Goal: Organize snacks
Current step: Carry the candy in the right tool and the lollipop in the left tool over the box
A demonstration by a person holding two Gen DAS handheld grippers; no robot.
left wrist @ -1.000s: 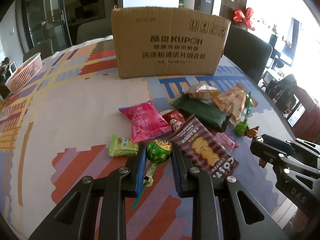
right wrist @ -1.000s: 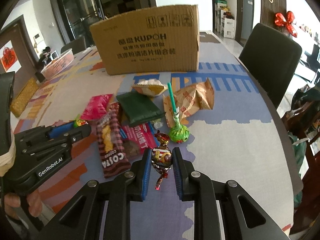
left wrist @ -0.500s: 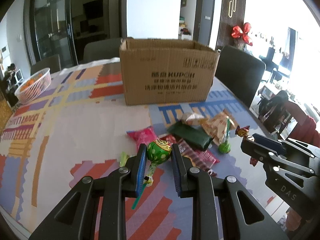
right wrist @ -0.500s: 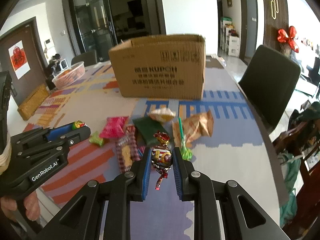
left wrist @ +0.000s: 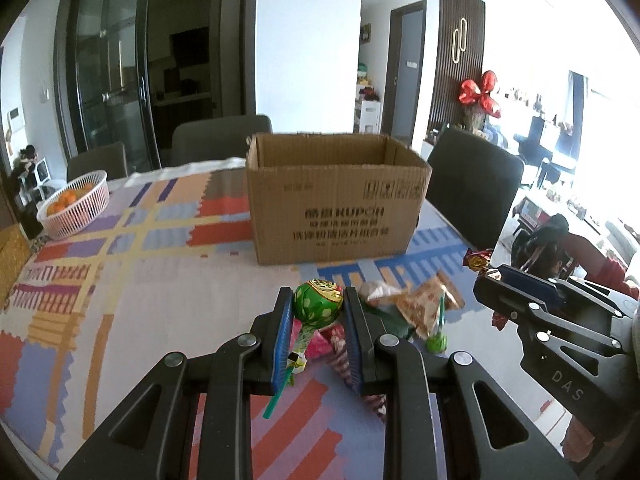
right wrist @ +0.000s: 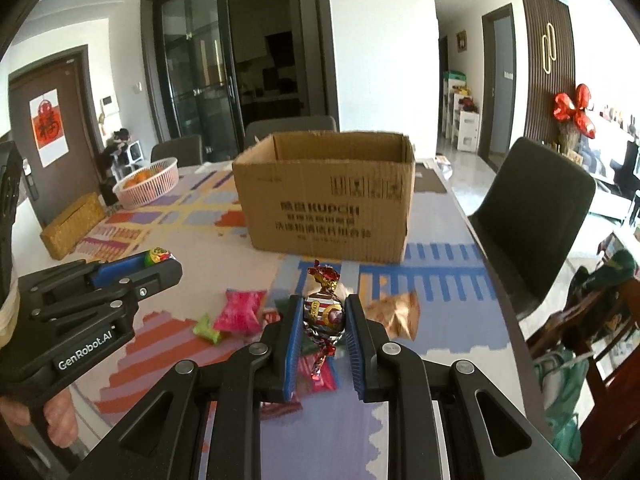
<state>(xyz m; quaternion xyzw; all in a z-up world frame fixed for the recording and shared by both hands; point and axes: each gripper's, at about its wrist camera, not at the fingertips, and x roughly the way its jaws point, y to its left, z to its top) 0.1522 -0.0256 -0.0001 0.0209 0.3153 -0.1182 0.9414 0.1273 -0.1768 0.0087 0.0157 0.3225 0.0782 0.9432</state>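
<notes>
My left gripper [left wrist: 318,306] is shut on a green lollipop [left wrist: 318,304], held well above the table; its stick hangs down between the fingers. My right gripper [right wrist: 323,314] is shut on a foil-wrapped candy [right wrist: 324,312], also raised. The open cardboard box [left wrist: 336,208] stands ahead on the table and also shows in the right wrist view [right wrist: 326,200]. Loose snacks lie below: an orange packet [left wrist: 426,304], a second green lollipop [left wrist: 437,342], a pink packet [right wrist: 240,310] and a small green packet [right wrist: 207,330]. Each gripper shows in the other's view, the right [left wrist: 486,276] and the left [right wrist: 160,266].
A patterned cloth covers the table [left wrist: 132,280]. A white basket of oranges [left wrist: 76,204] and a woven box [right wrist: 74,226] sit at the far left. Dark chairs stand behind the box [left wrist: 222,136] and at the right [right wrist: 536,200].
Both grippers have risen high above the table with their sweets, so the snack pile looks smaller and lower and the box's open top has come into sight.
</notes>
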